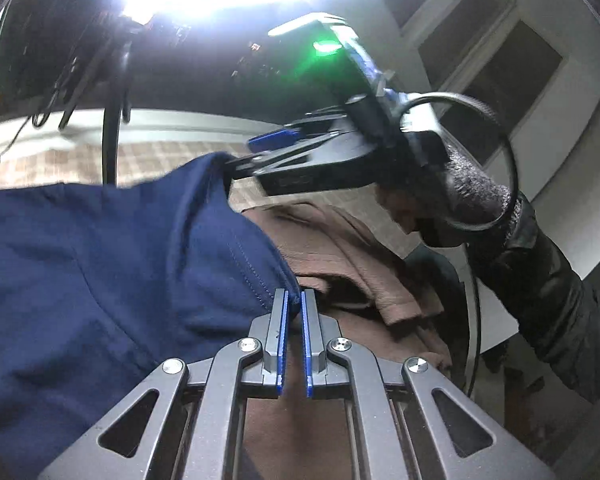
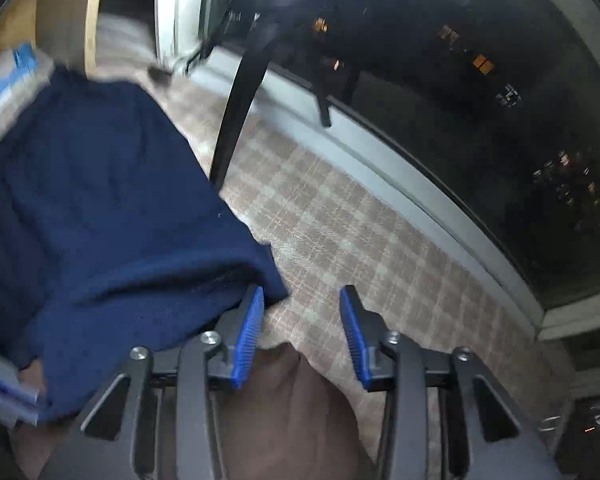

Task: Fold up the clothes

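A navy blue garment (image 1: 100,264) hangs to the left in the left wrist view. My left gripper (image 1: 294,300) is shut on a stitched corner of it. My right gripper (image 1: 242,156), held by a gloved hand (image 1: 472,196), touches the garment's upper edge with its tips. In the right wrist view the right gripper (image 2: 302,296) stands open with nothing between its blue pads (image 2: 248,332). The navy garment (image 2: 100,220) lies just left of its left finger, over a checked cloth surface (image 2: 360,248).
A brown garment (image 1: 340,248) lies crumpled below both grippers, also visible as brown cloth (image 2: 288,400) in the right wrist view. A black stand pole (image 2: 236,112) rises from the checked surface. A dark window (image 2: 480,100) and its sill border the far side. A bright lamp glares overhead.
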Demonstrator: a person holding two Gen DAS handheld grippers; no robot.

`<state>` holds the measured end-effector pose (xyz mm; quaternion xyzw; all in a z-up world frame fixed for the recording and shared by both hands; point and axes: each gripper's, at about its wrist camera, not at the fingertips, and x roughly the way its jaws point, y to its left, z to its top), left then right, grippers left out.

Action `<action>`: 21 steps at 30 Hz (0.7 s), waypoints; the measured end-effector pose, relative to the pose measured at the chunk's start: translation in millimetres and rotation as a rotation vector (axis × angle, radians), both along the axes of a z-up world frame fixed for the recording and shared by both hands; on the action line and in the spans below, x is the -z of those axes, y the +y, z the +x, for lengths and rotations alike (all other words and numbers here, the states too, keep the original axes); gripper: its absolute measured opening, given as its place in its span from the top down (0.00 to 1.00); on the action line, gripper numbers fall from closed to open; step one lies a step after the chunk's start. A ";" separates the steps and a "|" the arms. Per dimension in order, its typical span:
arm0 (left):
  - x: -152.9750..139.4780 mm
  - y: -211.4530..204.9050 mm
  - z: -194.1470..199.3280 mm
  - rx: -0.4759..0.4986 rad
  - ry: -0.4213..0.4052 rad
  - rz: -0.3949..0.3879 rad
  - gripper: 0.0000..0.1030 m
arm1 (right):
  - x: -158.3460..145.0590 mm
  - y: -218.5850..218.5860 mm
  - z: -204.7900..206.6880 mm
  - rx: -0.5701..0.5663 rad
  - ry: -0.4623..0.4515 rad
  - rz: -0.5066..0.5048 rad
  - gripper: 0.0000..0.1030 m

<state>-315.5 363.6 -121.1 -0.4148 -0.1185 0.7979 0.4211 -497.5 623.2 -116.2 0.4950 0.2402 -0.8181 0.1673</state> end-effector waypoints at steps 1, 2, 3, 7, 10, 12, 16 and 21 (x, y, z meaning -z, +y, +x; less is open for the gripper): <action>-0.8 0.6 0.0 0.003 0.003 -0.001 0.97 | -4.7 7.5 1.0 0.018 0.001 -0.039 0.62; -1.3 1.4 0.0 0.005 0.006 -0.004 0.97 | -8.0 12.3 1.8 0.035 -0.004 -0.081 0.62; -1.8 3.2 -1.3 0.006 0.011 -0.011 0.97 | -11.3 16.9 2.7 0.052 -0.009 -0.123 0.62; -0.2 8.3 4.8 0.005 0.022 -0.038 0.97 | 1.1 22.0 -4.3 0.110 -0.061 -0.182 0.62; -3.3 7.1 12.2 -0.016 0.067 -0.069 0.96 | 26.0 11.2 -12.5 0.108 -0.114 -0.186 0.62; -4.5 6.7 11.5 -0.026 0.094 -0.095 0.83 | 41.6 8.0 -16.7 0.100 -0.151 -0.182 0.62; -1.7 14.2 7.6 -0.031 0.112 -0.138 0.69 | 65.6 11.1 -27.1 0.112 -0.223 -0.212 0.62; 19.7 26.9 -14.1 -0.008 0.080 -0.171 0.86 | 78.1 18.1 -37.5 0.137 -0.295 -0.267 0.62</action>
